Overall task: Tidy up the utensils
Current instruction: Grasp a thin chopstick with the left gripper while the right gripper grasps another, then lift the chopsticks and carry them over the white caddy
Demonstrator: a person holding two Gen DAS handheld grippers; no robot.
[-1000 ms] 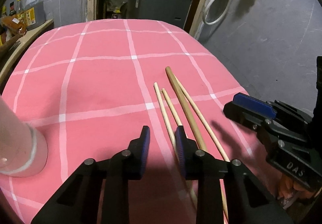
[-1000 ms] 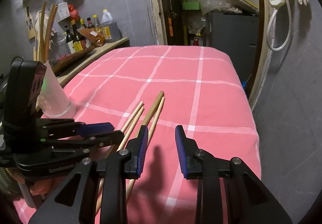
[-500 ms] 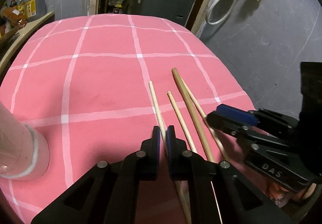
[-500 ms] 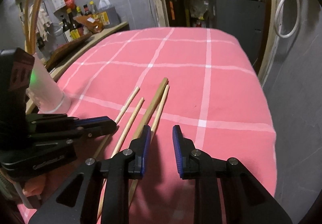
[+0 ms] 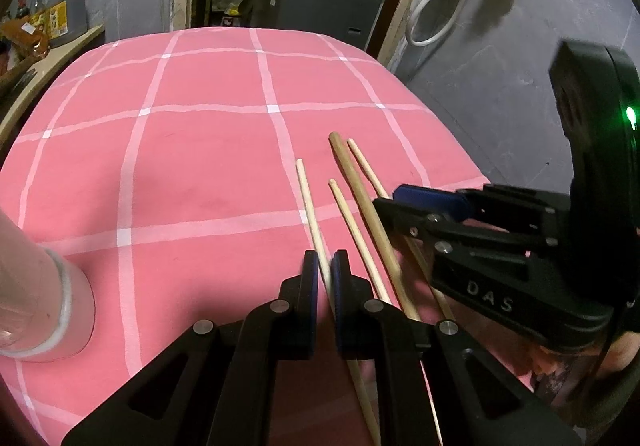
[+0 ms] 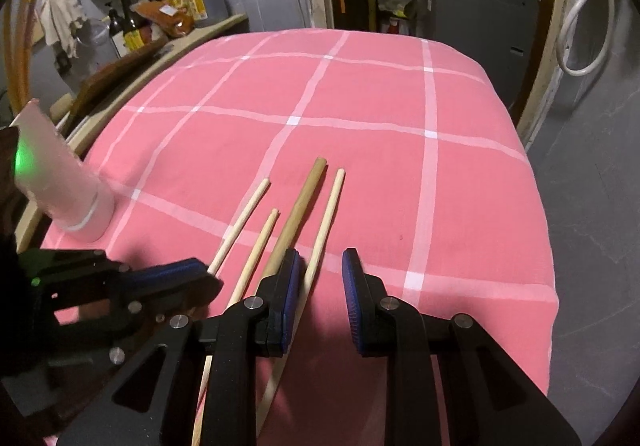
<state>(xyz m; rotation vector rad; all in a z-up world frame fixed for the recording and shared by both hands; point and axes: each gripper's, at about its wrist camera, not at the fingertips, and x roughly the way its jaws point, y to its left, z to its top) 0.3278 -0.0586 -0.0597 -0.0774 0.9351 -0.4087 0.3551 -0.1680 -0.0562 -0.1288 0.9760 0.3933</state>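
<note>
Chopsticks (image 5: 352,221) under your claws on the pink tabletop (image 5: 200,165).
Your left claw (image 5: 325,278) is clenched on the leftmost chopstick (image 5: 308,197); your right claw (image 6: 318,278) stands released, another chopstick (image 6: 326,221) beside its left pad.

Both handheld tools are matte black plastic. The left gripper (image 5: 325,278) has angular openwork arms, silver round screws and ribbed dark-blue pads. The right gripper (image 6: 320,278) matches it, bears raised letters "DAS" on its side, and shows a small green light.

Pink, white-checked tablecloth (image 5: 200,165); pale chopsticks (image 6: 240,221)
</note>
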